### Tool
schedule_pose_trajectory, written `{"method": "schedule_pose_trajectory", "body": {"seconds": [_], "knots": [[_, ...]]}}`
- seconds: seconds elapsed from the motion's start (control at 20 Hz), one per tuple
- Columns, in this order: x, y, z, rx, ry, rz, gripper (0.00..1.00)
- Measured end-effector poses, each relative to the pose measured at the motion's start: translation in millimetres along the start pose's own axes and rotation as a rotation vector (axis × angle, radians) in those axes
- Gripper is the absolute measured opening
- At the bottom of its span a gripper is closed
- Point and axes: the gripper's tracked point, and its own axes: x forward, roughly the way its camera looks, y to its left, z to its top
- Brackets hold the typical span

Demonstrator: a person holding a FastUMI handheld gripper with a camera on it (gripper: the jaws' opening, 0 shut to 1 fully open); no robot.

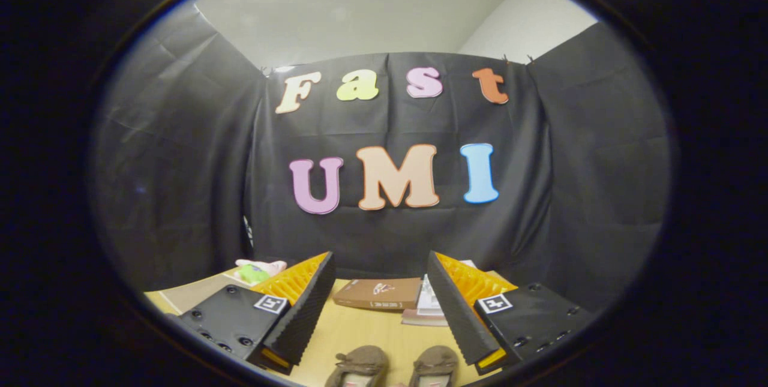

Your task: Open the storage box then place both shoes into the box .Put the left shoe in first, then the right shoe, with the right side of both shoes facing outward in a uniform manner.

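Observation:
My gripper (380, 282) is open, its two black ribbed fingers (300, 309) spread wide with nothing between them, held above the wooden table (360, 333). Two brown slip-on shoes lie side by side on the table beneath the fingers: one shoe (360, 364) under the left finger side and the other shoe (433, 363) beside it to the right; only their heel ends and openings show. Beyond the fingers, near the booth wall, a brown flat storage box (378, 294) lies shut on the table.
A white and pale object (427, 306) sits right of the box, partly hidden by the right finger. A small pink and green soft toy (258, 270) lies at the table's far left on a grey mat (198, 294). Black cloth walls close in the table.

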Motion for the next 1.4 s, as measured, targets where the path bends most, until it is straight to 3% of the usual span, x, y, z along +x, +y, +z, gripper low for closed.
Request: {"method": "schedule_pose_trajectory", "body": {"seconds": [0.45,0.75,1.05,1.4], "knots": [[-12.2,86.2,-75.1,0.114,0.197,0.168,0.98],[-19.3,137.3,-121.5,0.398,0.36,0.262,0.96],[-18.9,160.2,-163.0,0.736,0.48,0.27,0.97],[-27.8,193.3,-192.9,1.09,0.598,0.356,0.99]]}}
